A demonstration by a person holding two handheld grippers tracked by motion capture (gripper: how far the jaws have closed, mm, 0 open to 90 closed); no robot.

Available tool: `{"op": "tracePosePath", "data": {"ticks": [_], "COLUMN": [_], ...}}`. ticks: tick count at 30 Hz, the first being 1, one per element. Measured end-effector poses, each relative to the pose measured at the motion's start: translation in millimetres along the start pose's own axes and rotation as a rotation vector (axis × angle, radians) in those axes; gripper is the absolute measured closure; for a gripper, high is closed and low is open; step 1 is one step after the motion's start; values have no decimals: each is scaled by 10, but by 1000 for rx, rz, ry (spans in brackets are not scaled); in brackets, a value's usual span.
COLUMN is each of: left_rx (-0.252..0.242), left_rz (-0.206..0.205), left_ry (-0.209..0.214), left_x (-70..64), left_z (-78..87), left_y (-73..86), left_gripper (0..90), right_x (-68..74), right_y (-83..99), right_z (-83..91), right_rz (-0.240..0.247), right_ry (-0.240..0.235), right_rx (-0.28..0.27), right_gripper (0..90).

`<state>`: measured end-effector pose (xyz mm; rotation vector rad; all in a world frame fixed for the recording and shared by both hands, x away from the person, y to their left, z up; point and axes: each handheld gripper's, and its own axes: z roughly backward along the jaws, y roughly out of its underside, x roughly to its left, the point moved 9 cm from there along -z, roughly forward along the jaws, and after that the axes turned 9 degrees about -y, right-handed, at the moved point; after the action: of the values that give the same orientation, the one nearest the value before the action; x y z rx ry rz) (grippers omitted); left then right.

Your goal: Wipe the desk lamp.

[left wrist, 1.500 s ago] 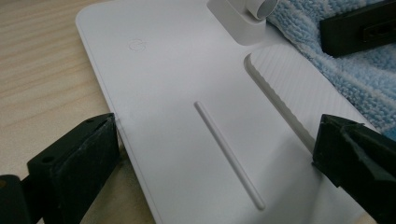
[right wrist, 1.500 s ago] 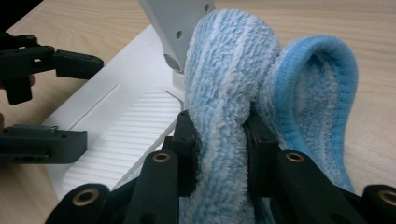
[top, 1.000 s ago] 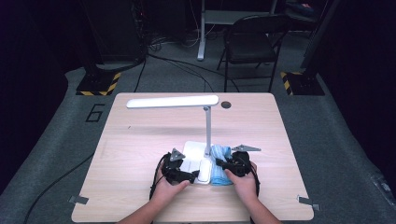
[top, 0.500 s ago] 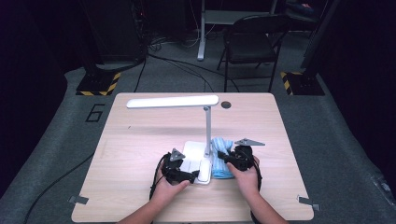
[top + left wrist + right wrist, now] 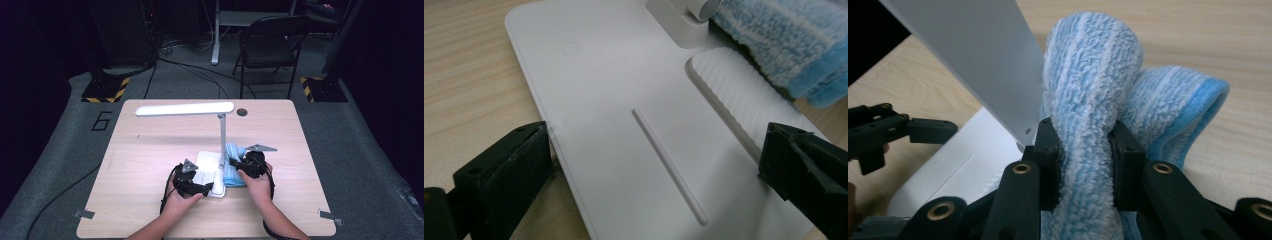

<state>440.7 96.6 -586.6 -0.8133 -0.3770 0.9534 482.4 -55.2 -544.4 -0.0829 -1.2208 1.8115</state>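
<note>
While the white desk lamp (image 5: 220, 145) is standing near the middle of the wooden table (image 5: 145, 150), its flat base (image 5: 634, 130) is serving as the landmark for everything else. To the left of the base, the left gripper (image 5: 192, 184) is lying low on the table in the person's left hand (image 5: 176, 200); in the left gripper view its jaws are standing wide apart, one at each side edge of the base, with nothing clamped between them. Rising from the far end of the base, the lamp's post (image 5: 222, 140) is carrying a long horizontal head (image 5: 185, 109) out to the left. Just right of the base, a blue-and-white striped cloth (image 5: 1093, 100) is lying bunched against the post. Over it, the right gripper (image 5: 1082, 165) is pinching a raised fold of the cloth, its jaws pressing firmly into the pile from both sides, with the post touching the cloth's left flank.
</note>
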Motion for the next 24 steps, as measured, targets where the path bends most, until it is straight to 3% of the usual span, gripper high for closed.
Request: {"op": "tracePosePath", "data": {"ticks": [3,8,13,18,19,24], "left_rx": [0,3,3,1,1,1], "left_rz": [-1,0,-2,-2,-4,-2], "left_ry": [0,3,3,3,4,4], "left_x": [0,-4,-4,-4,-3,-5], "left_z": [0,0,0,-1,-1,-1], "left_y": [0,2,2,1,0,1], "left_gripper": [4,0,0,0,0,0], "right_x": [-39,-44,62,220,255,388], "right_y": [64,75,10,-114,-150,-428], "right_z": [-71,-110,-42,80,132,334], "right_rz": [8,10,-6,39,28,51], "right_ry": [9,16,-37,-69,-82,-149], "right_rx": [39,47,34,-7,-15,-102], "right_gripper": [706,708,716,717,717,717]}}
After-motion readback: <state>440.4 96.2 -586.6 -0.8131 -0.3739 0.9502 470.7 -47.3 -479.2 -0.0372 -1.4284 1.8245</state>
